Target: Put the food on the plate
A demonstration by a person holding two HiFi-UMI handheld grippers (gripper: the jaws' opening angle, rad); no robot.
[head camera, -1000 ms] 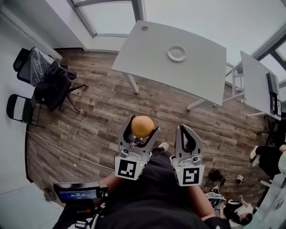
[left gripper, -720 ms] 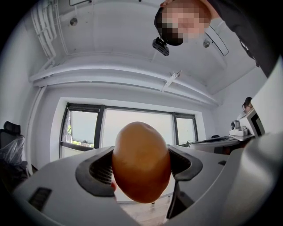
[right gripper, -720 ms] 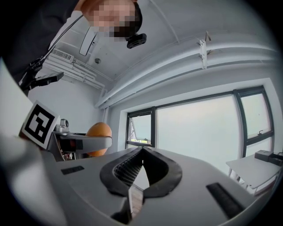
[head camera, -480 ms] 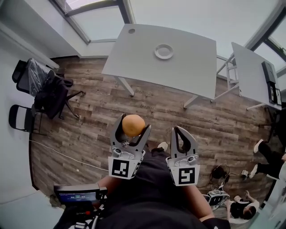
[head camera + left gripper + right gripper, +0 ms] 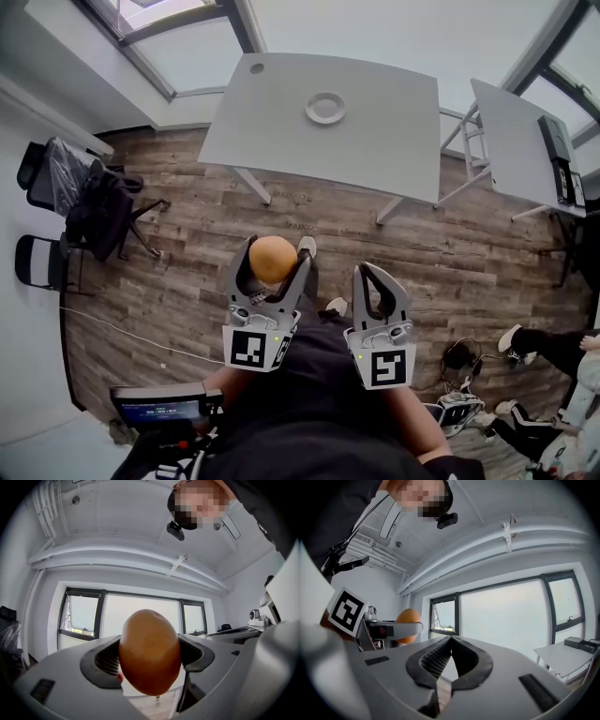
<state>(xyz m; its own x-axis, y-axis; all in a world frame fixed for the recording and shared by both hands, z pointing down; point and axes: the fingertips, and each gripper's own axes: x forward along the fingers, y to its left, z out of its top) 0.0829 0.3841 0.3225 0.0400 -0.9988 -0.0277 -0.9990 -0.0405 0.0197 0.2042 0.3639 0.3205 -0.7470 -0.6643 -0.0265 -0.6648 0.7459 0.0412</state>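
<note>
An orange [image 5: 273,259] sits between the jaws of my left gripper [image 5: 270,260], which is shut on it and held up at chest height over the wood floor. In the left gripper view the orange [image 5: 150,652] fills the gap between both pads, with a window behind it. My right gripper [image 5: 381,277] hangs beside it, shut and empty; its tips [image 5: 449,645] meet in the right gripper view, where the orange [image 5: 408,619] shows at the left. A white plate [image 5: 325,108] lies on the grey table [image 5: 272,122] well ahead of both grippers.
A second grey table [image 5: 511,141] stands at the right with a dark device [image 5: 556,142] on it. Black chairs [image 5: 89,192] with clothes stand at the left wall. A person [image 5: 548,342] sits at the far right. A cable [image 5: 131,328] runs across the floor.
The view has shifted: the table and plate now lie lower and more to the left, nearer to me. Both grippers keep their pose, the left one still holding the orange.
</note>
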